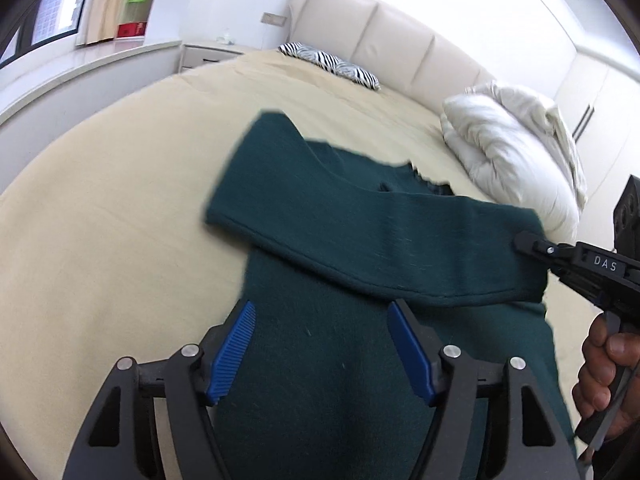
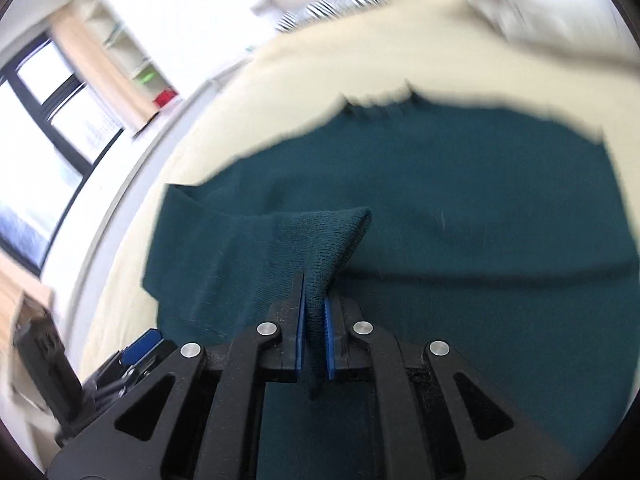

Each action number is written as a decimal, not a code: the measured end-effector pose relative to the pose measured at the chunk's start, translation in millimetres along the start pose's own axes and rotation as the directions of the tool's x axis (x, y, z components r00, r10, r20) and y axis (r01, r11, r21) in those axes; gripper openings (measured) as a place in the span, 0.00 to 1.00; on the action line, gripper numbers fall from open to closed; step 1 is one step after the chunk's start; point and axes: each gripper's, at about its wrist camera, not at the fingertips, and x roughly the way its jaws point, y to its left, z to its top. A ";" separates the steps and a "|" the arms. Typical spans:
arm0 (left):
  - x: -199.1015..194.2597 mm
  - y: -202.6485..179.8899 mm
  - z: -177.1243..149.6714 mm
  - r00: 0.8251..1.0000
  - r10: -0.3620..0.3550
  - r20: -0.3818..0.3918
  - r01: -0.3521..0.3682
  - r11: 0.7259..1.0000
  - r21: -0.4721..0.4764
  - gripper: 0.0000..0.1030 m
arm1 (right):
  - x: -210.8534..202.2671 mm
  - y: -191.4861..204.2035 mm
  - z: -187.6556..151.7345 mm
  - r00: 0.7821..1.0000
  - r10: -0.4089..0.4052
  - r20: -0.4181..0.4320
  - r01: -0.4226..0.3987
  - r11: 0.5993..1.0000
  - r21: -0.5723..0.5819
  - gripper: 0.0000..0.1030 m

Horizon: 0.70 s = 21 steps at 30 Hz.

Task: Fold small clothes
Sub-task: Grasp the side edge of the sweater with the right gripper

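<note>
A dark green knit garment [image 1: 320,344] lies on the cream bed sheet [image 1: 100,208]. One sleeve [image 1: 384,240] is drawn across its body toward the right. My left gripper [image 1: 320,316] is open above the garment's lower body, its blue pads [image 1: 236,352] apart with nothing between them. My right gripper [image 2: 314,312] is shut on the sleeve's cuff [image 2: 324,240] and holds it above the garment [image 2: 480,208]. In the left wrist view the right gripper [image 1: 524,240] shows at the right edge, pinching the sleeve end.
A white folded duvet [image 1: 516,160] lies at the bed's far right, next to the sleeve end. A zebra-print pillow [image 1: 332,64] sits by the cream headboard [image 1: 400,36]. A window and shelves stand to the left. The left gripper's body [image 2: 132,360] shows low left in the right wrist view.
</note>
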 end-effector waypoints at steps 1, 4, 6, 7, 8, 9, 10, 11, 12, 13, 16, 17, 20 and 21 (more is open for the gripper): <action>-3.5 2.5 5.3 1.000 0.001 0.013 -0.001 1.000 -0.008 0.69 | -7.2 1.9 7.8 1.000 -0.008 0.024 0.009 1.000 -0.025 0.06; -8.8 13.1 25.7 0.999 0.014 0.046 -0.012 0.999 -0.032 0.69 | -19.9 -8.0 28.7 0.998 -0.025 0.061 0.027 0.999 -0.036 0.06; -5.8 20.3 42.2 0.998 0.035 0.055 -0.033 0.999 -0.034 0.69 | -20.3 -26.1 39.5 0.997 -0.039 0.070 0.040 0.999 -0.017 0.06; -3.7 22.0 49.3 0.997 0.050 0.059 -0.049 0.998 -0.029 0.69 | -18.1 -38.9 43.9 0.996 -0.050 0.072 0.050 0.999 -0.002 0.06; -0.7 22.6 56.7 0.996 0.065 0.065 -0.064 0.998 -0.018 0.69 | -18.6 -53.4 44.2 0.996 -0.057 0.069 0.057 0.998 0.006 0.06; 5.3 22.0 65.2 0.994 0.085 0.067 -0.086 0.996 0.004 0.69 | -13.3 -64.7 45.7 0.996 -0.067 0.056 0.066 0.998 0.014 0.06; 12.6 21.5 73.1 0.993 0.105 0.059 -0.106 0.994 0.016 0.69 | -6.2 -78.5 45.5 0.995 -0.095 0.039 0.094 0.995 0.032 0.06; 19.4 22.0 80.4 0.992 0.113 0.050 -0.114 0.993 0.017 0.69 | 3.7 -89.2 45.5 0.994 -0.109 0.026 0.107 0.993 0.052 0.06; 26.7 22.5 88.2 0.993 0.114 0.037 -0.114 0.993 0.015 0.69 | 11.7 -101.4 42.6 0.995 -0.104 0.005 0.104 0.992 0.078 0.06; 33.8 22.5 95.7 0.992 0.124 0.027 -0.124 0.992 0.013 0.69 | 21.3 -112.8 40.2 0.995 -0.096 -0.018 0.098 0.989 0.109 0.06; 56.4 19.6 112.0 0.987 0.159 -0.023 -0.158 0.987 0.040 0.69 | 31.7 -126.8 32.8 0.996 -0.083 -0.032 0.086 0.986 0.141 0.07; 63.8 16.6 114.9 0.985 0.170 -0.036 -0.168 0.984 0.056 0.69 | 33.0 -129.4 31.4 0.997 -0.076 -0.027 0.079 0.986 0.144 0.07; 88.5 11.6 126.0 0.976 0.210 -0.061 -0.204 0.975 0.087 0.69 | 37.4 -139.9 30.8 0.998 -0.047 -0.033 0.052 0.983 0.178 0.10; 100.1 12.1 130.8 0.972 0.222 -0.081 -0.215 0.973 0.089 0.69 | 40.5 -142.6 31.4 0.998 -0.035 -0.047 0.043 0.980 0.195 0.11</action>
